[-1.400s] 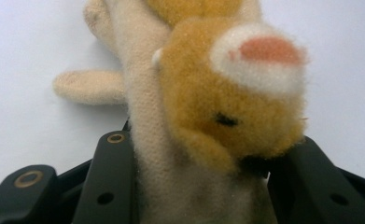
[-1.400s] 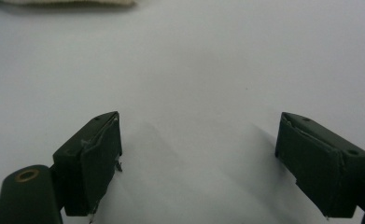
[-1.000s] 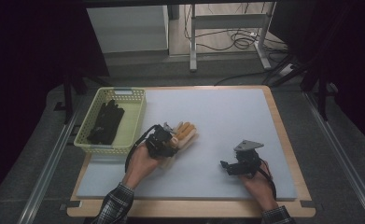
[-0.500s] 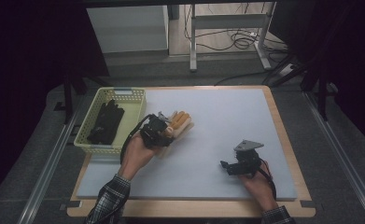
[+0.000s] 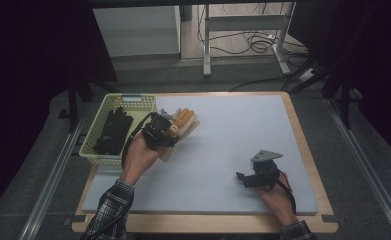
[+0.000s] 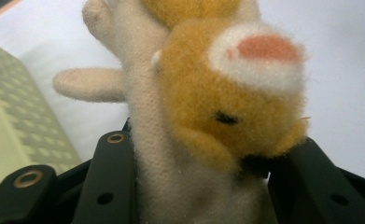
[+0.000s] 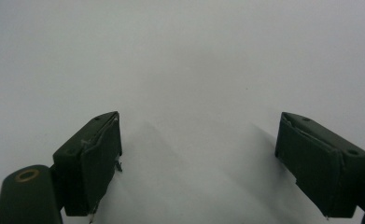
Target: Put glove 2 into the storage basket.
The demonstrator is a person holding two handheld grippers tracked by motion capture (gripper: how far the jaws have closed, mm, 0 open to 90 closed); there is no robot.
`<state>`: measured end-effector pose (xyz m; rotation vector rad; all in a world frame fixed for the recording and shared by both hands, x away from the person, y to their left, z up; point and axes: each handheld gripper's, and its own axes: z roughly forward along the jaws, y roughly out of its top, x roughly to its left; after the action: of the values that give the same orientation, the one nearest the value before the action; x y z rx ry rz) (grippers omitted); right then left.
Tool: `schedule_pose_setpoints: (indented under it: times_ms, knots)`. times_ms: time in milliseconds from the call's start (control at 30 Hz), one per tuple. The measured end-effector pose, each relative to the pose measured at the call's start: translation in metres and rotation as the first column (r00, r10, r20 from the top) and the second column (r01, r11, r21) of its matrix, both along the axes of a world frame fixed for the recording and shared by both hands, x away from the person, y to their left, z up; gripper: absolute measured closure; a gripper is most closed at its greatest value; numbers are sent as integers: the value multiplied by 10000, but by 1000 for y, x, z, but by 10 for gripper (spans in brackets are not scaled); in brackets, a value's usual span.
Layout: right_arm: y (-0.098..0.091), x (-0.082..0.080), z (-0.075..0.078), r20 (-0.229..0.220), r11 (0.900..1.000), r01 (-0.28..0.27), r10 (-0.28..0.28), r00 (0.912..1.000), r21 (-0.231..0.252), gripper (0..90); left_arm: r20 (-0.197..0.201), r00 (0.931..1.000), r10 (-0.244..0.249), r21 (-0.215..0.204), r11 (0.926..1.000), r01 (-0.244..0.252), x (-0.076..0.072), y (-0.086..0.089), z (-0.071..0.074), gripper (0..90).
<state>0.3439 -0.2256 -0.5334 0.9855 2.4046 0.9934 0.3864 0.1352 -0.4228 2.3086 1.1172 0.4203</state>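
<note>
The left hand-held gripper [image 5: 169, 131] is closed on a plush toy [image 6: 203, 107], holding it just beside the green basket [image 5: 99, 152]; the right hand-held gripper [image 7: 199, 168] rests wide open and empty on the tabletop [image 5: 243, 130]

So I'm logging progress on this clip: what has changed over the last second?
The left hand-held gripper, shut on the plush toy, has carried it up the mat toward the basket. The right hand-held gripper stayed open and still; the black item remains in the basket.
</note>
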Motion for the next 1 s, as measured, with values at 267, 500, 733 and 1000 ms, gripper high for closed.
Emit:
schedule_pose_setpoints:
  times_ms: [267, 500, 733, 1000]
  knots:
    - [0, 0, 0, -1, 10000, 0, 0, 10000, 3, 142, 121, 9993, 340, 112, 9994, -342, 5, 16, 9, 570]
    - [0, 0, 0, -3, 10000, 2, -2, 10000, 2, 142, 276, 9961, 835, 95, 9964, -837, 11, 35, 17, 603]
    - [0, 0, 0, -2, 10000, 0, 0, 10000, 1, 143, 169, 9920, 1253, -284, 9918, -1248, 15, 54, 17, 765]
    - [0, 0, 0, -10, 10000, -1, 1, 10000, 3, 143, 235, 9891, 1457, -672, 9873, -1438, 16, 67, 22, 808]
